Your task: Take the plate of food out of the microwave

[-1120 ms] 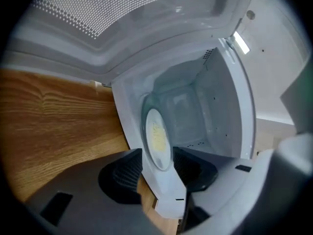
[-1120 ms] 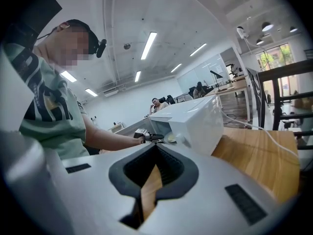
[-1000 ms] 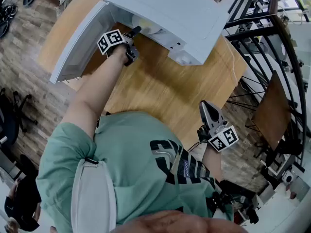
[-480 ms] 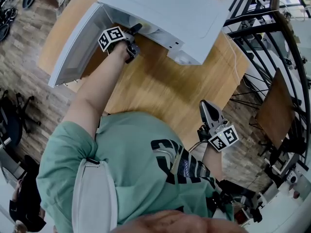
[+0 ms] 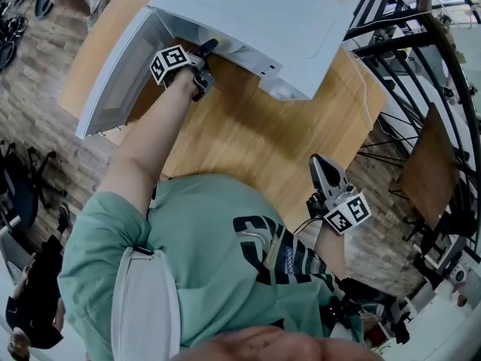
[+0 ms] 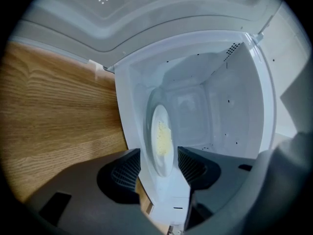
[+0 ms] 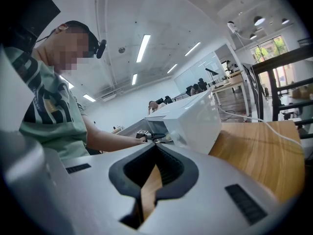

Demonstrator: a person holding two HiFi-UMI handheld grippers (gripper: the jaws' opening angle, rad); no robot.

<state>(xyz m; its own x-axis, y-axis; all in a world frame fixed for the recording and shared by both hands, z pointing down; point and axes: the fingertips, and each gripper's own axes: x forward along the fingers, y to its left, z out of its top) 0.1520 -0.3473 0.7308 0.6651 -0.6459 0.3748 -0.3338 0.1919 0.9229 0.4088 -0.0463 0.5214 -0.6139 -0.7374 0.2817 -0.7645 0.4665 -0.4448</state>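
Left tongs (image 6: 159,153) are the near ones here. Right tongs (image 7: 154,153) hang well apart from the microwave (image 5: 255,21), back by my side of the counter (image 5: 248,134), clenched on nothing, so left does this one imo. Plate of food (image 6: 161,131) sits inside the oven, straight ahead of the left tongs. They're rolled so the plate shows near edge-on, rim lined up w/ the gap: one pad on its top side, the other on the underside. Jaws have just been opening and are released wide. Rim looks to be btw the tips, but the pads aren't biting afaict. Next is prob ease fwd, clamp the rim, keep it level.
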